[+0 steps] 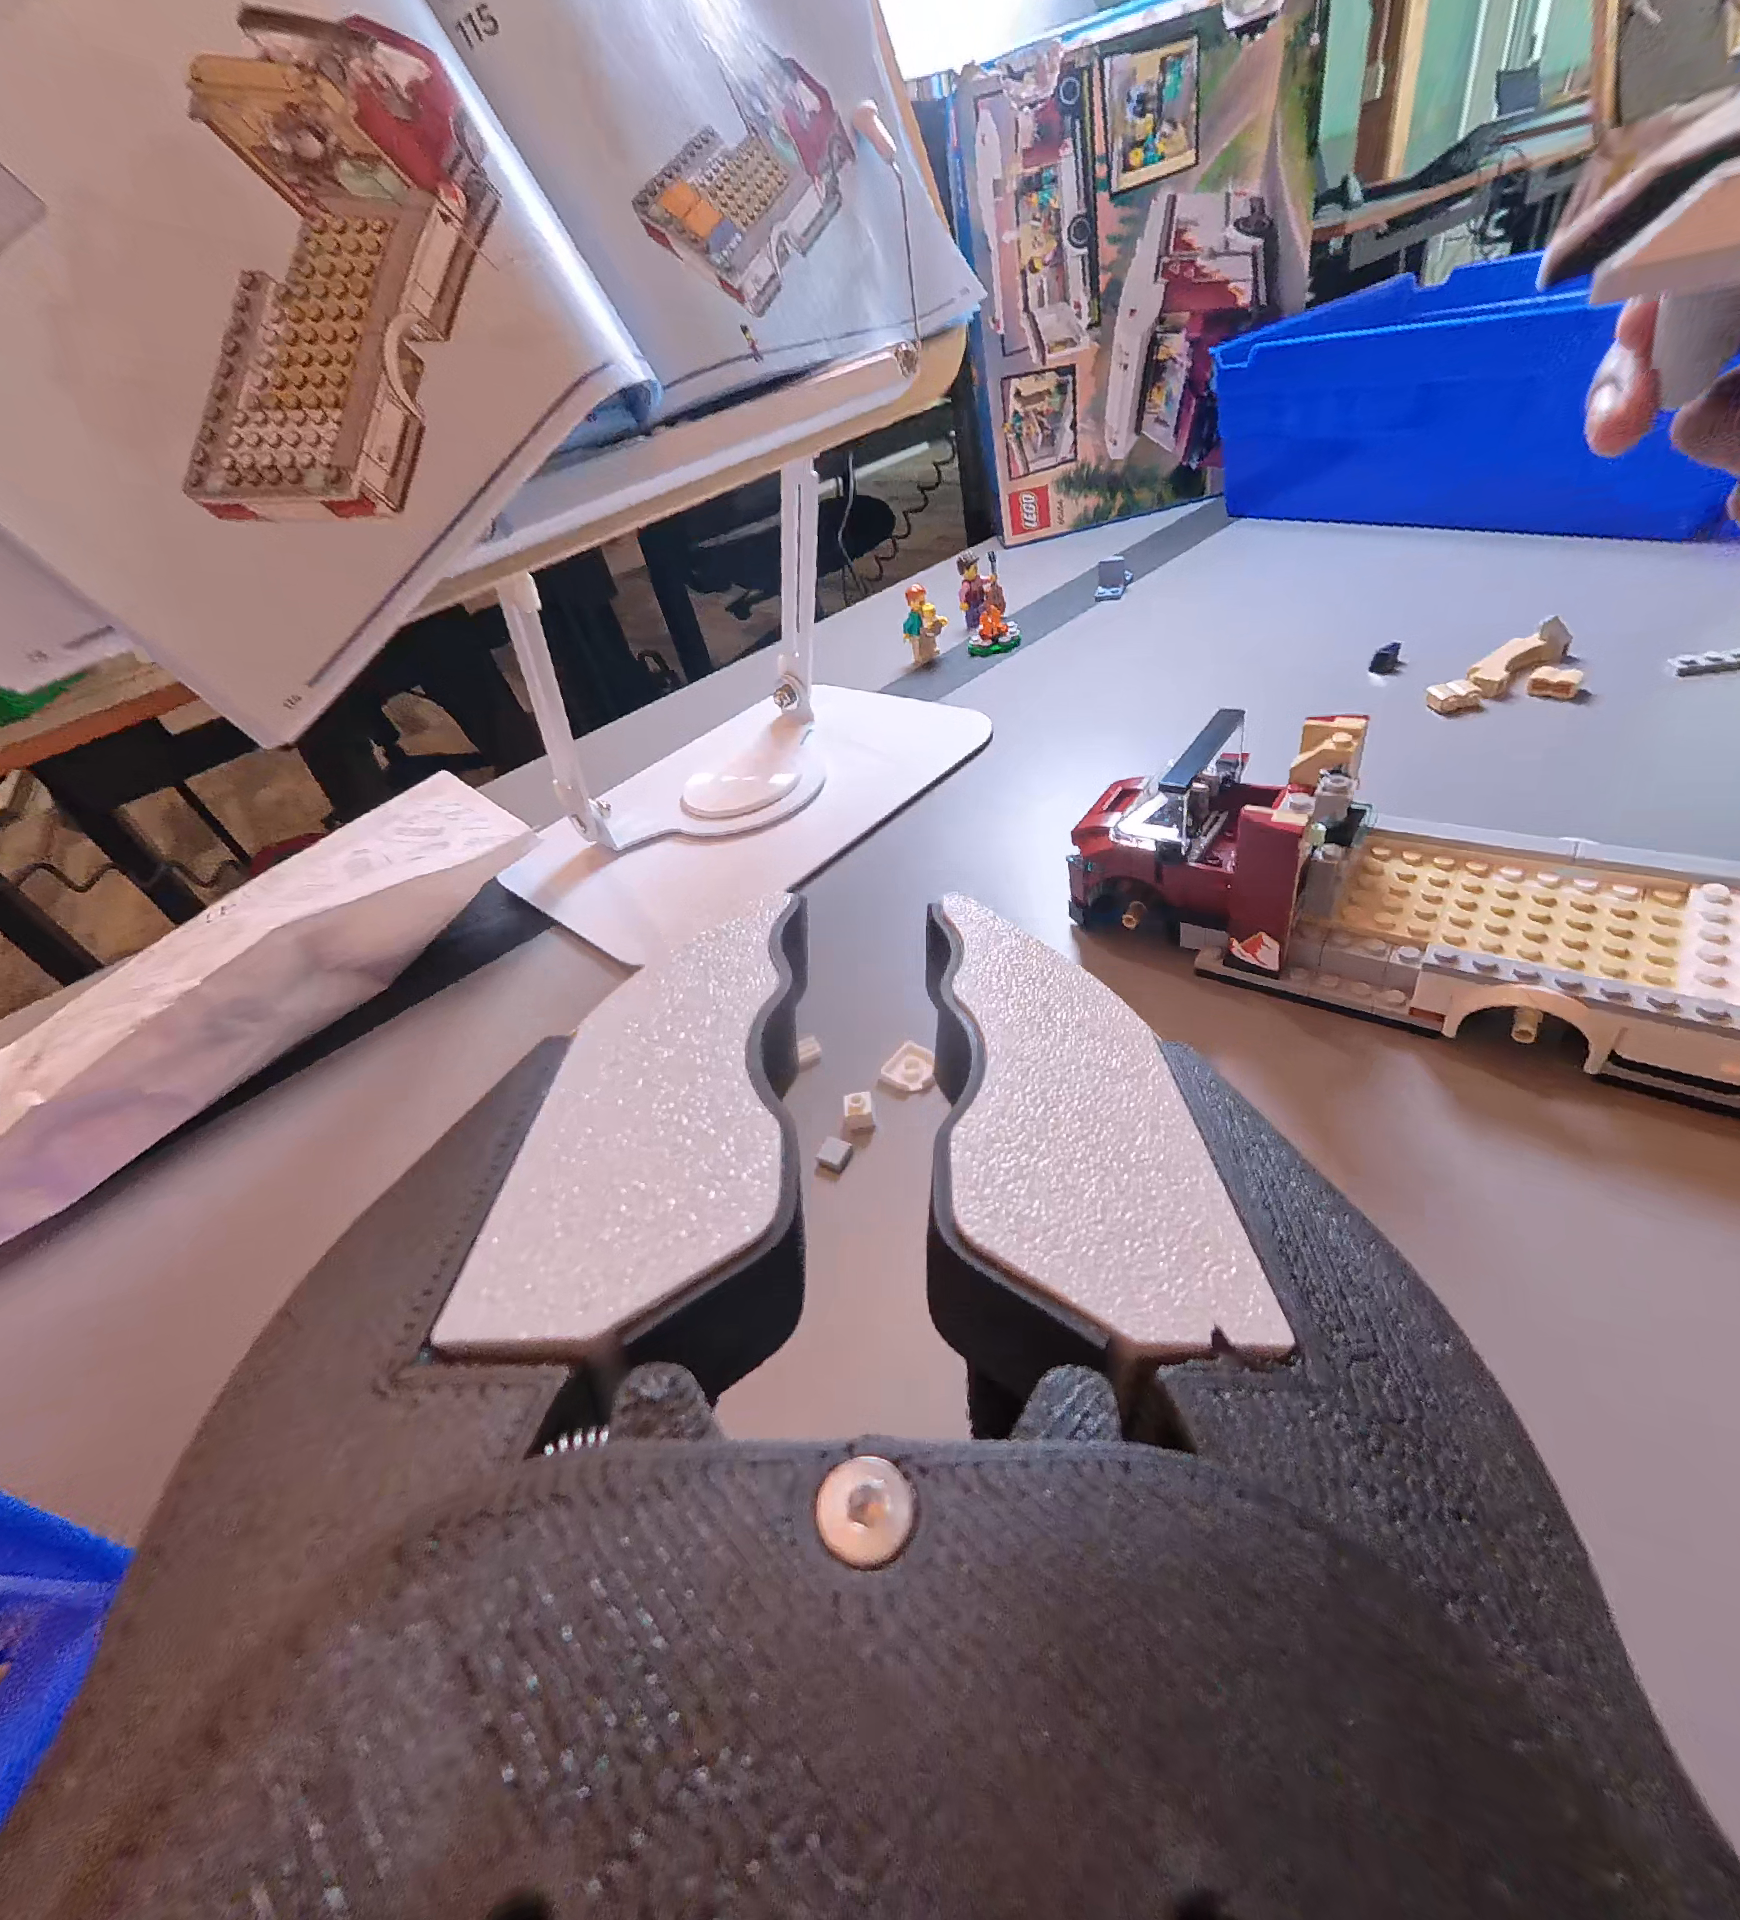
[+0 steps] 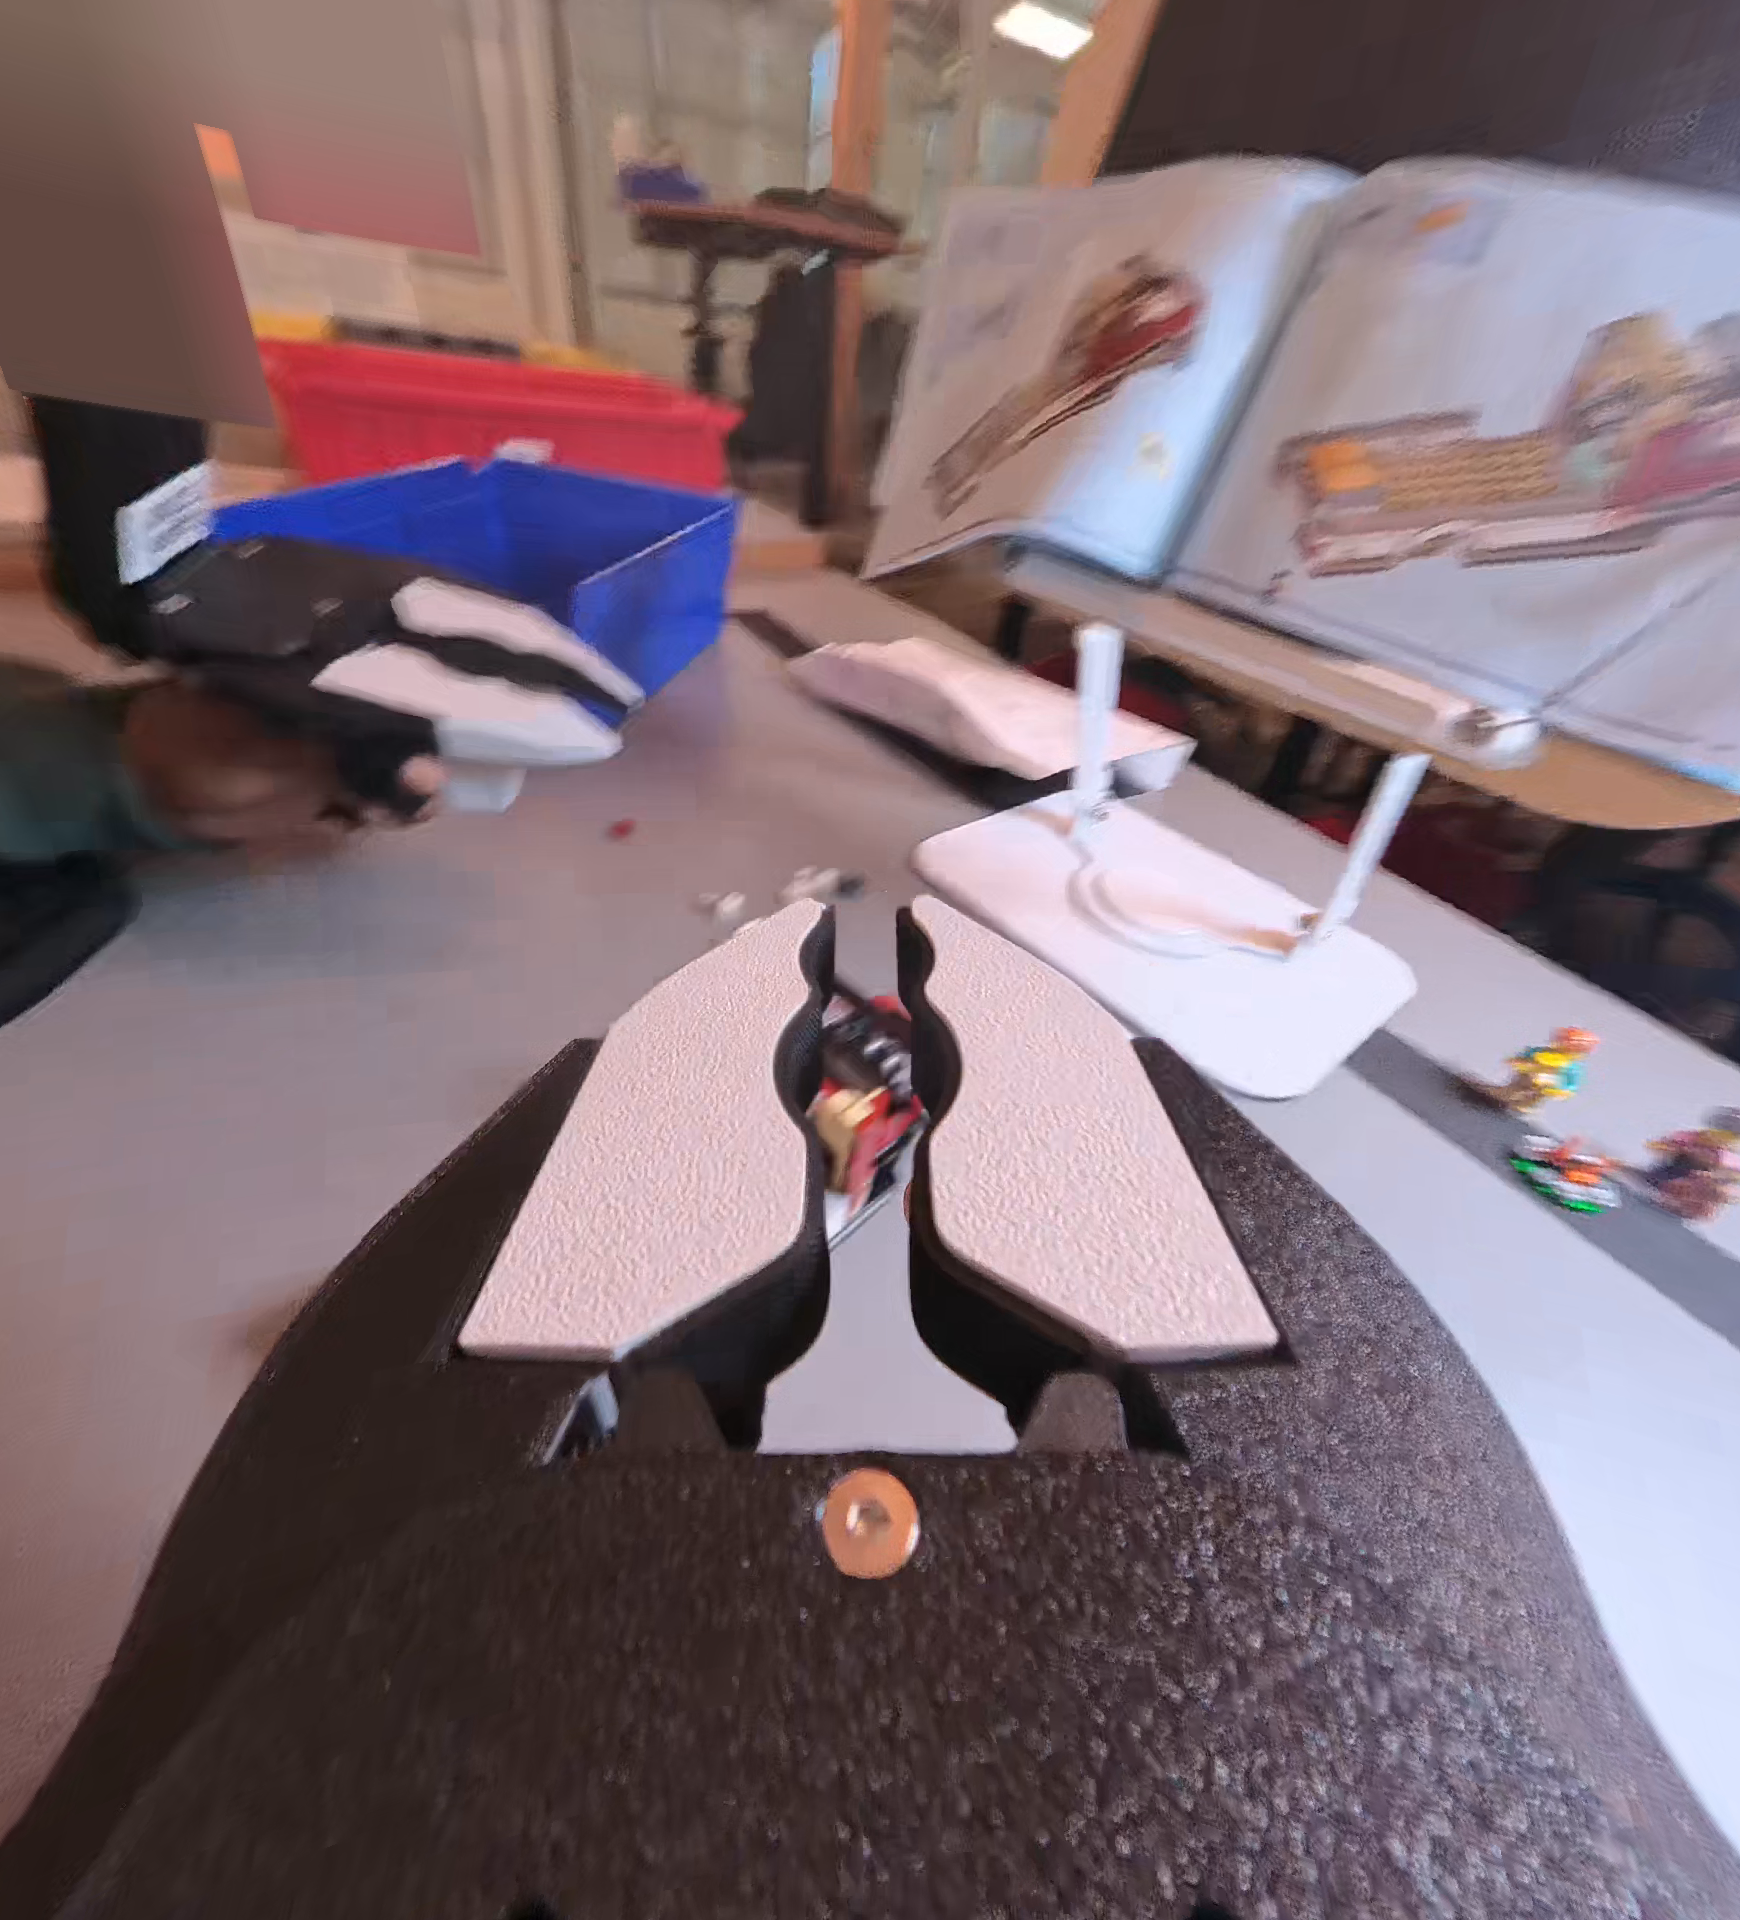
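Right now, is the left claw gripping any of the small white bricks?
No: the left claw stands open above the small white bricks lying on the grey table.

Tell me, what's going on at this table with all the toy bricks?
A person holds a gripper in each hand over a grey table. The left gripper hangs open above a few small white pieces, gripping nothing. The right gripper, slightly open, is raised above a half-built dark red brick truck. An open instruction booklet rests on a white stand, with little figures beyond.
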A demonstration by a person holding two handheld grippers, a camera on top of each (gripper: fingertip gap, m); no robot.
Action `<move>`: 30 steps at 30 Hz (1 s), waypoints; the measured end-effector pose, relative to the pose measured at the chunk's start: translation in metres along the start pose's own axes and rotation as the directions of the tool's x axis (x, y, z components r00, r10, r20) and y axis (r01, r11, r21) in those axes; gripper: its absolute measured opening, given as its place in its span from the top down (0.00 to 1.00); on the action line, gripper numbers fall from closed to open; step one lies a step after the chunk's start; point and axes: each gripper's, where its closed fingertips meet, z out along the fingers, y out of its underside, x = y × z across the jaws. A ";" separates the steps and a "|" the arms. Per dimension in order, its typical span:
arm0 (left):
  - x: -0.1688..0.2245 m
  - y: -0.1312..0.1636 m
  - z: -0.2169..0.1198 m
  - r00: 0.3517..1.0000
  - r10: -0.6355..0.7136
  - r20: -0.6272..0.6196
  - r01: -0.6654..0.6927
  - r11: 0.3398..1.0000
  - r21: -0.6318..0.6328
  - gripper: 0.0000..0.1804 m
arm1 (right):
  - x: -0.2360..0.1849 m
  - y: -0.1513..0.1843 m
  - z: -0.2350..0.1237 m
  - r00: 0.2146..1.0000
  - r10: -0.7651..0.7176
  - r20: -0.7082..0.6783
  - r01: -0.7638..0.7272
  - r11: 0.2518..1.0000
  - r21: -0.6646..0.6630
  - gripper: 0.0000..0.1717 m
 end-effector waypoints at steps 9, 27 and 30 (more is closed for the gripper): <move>0.043 0.012 0.000 0.982 0.122 -0.142 -0.131 0.990 -0.050 0.86 | -0.013 0.050 0.001 0.987 -0.050 0.154 0.089 0.962 -0.258 0.93; -0.049 -0.074 0.014 0.959 0.168 0.228 -0.202 0.970 0.133 1.00 | -0.020 0.064 0.017 0.991 0.048 0.127 -0.015 0.968 -0.249 0.93; -0.101 -0.116 0.031 0.933 0.091 0.349 -0.158 0.973 0.168 1.00 | -0.015 0.053 0.012 0.994 0.039 0.099 -0.019 0.981 -0.195 0.94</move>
